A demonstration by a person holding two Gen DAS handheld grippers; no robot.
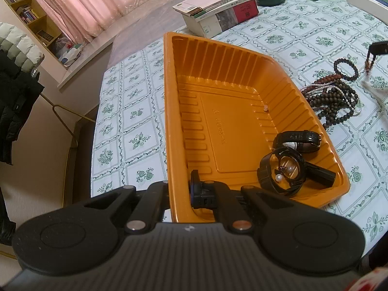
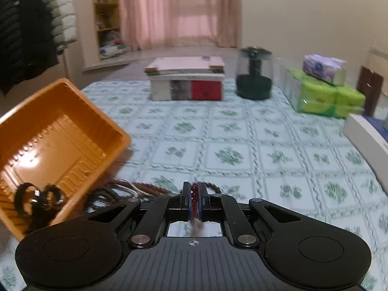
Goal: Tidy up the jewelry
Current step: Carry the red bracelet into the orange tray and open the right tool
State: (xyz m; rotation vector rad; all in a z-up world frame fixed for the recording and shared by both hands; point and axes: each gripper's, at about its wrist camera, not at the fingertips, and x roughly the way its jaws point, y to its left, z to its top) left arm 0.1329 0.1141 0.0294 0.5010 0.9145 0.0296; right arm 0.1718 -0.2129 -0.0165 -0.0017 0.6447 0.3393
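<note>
The fingers [image 2: 203, 197] of the right gripper [image 2: 194, 200] pinch a string of red beads [image 2: 194, 195] above the table [image 2: 242, 133]. The left gripper [image 1: 180, 194] has its fingers [image 1: 195, 191] pressed onto the near wall of the orange tray [image 1: 169, 121]. Two watches [image 1: 286, 167] lie in the tray's near corner. Beside the tray, a heap of dark bead strings [image 1: 332, 99] rests on the tablecloth.

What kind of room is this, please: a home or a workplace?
Most likely a room in a home: pink curtains over the window, a bookshelf against the wall, padded jackets hanging up, and a table with a flowered tablecloth.
</note>
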